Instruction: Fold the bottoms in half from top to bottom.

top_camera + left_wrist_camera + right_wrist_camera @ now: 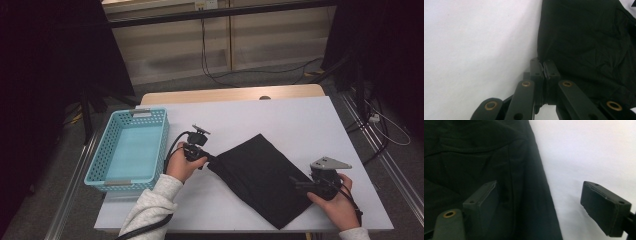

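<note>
Here, two hand-held grippers work a black cloth (262,177) on a white table (310,120).
Left gripper (542,65) pinches the cloth's corner between pressed-together jaws, probably to fold; right gripper (544,207) straddles its opposite edge, jaws spread, seemingly ready to grip.

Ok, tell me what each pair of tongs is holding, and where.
Left tongs: shut on the black cloth's left corner. Right tongs: open astride its edge, gripping nothing.

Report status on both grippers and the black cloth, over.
Left gripper shut on corner of black cloth. Right gripper open, jaws straddling the cloth's edge, not gripping. Cloth flat on white table. Blue basket off to the left, nothing in the way.
</note>
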Demonstrator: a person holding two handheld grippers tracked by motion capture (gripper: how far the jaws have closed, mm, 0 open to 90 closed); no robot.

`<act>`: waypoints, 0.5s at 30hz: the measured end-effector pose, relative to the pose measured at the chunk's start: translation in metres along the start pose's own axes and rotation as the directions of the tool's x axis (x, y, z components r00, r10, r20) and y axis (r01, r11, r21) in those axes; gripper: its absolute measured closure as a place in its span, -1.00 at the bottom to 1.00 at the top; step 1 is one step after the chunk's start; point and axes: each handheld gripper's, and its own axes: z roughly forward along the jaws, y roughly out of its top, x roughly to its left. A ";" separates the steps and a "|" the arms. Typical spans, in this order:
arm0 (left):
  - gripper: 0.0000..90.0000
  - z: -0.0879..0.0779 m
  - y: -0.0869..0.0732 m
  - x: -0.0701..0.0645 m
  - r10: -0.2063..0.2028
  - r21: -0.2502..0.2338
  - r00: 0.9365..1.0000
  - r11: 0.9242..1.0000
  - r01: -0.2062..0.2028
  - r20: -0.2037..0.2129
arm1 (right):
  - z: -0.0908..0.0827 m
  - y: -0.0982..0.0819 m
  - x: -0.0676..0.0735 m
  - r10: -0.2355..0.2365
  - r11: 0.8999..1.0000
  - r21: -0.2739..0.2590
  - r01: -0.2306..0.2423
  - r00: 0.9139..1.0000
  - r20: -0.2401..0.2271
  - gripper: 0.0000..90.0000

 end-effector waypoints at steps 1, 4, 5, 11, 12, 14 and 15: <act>0.94 0.001 0.000 -0.001 0.010 0.005 1.000 1.000 -0.010 -0.001 | 0.000 -0.001 -0.001 0.008 1.000 0.014 -0.007 1.000 -0.004 -0.56; 0.94 0.003 -0.002 -0.003 0.013 0.005 1.000 1.000 -0.013 -0.009 | -0.003 -0.003 -0.003 0.038 0.999 0.023 -0.037 0.999 -0.032 -0.51; 0.94 0.003 -0.003 -0.003 0.007 -0.002 1.000 1.000 -0.007 -0.007 | -0.003 -0.004 -0.002 0.035 0.999 0.023 -0.034 0.999 -0.035 -0.50; 0.94 -0.003 -0.001 -0.005 0.025 0.004 1.000 1.000 -0.025 -0.014 | -0.009 -0.009 0.005 0.044 0.999 0.012 -0.043 0.998 -0.050 -0.25; 0.94 -0.003 -0.001 -0.005 0.025 0.007 1.000 1.000 -0.025 -0.011 | -0.009 -0.009 0.006 0.049 0.999 0.012 -0.049 0.998 -0.043 -0.21; 0.94 -0.004 -0.001 -0.005 0.027 0.014 1.000 1.000 -0.027 -0.013 | -0.009 -0.009 0.008 0.060 0.998 0.012 -0.059 0.998 -0.037 -0.13; 0.94 -0.004 -0.001 -0.005 0.027 0.015 1.000 1.000 -0.027 -0.011 | -0.009 -0.009 0.008 0.061 0.998 0.010 -0.060 0.997 -0.041 -0.06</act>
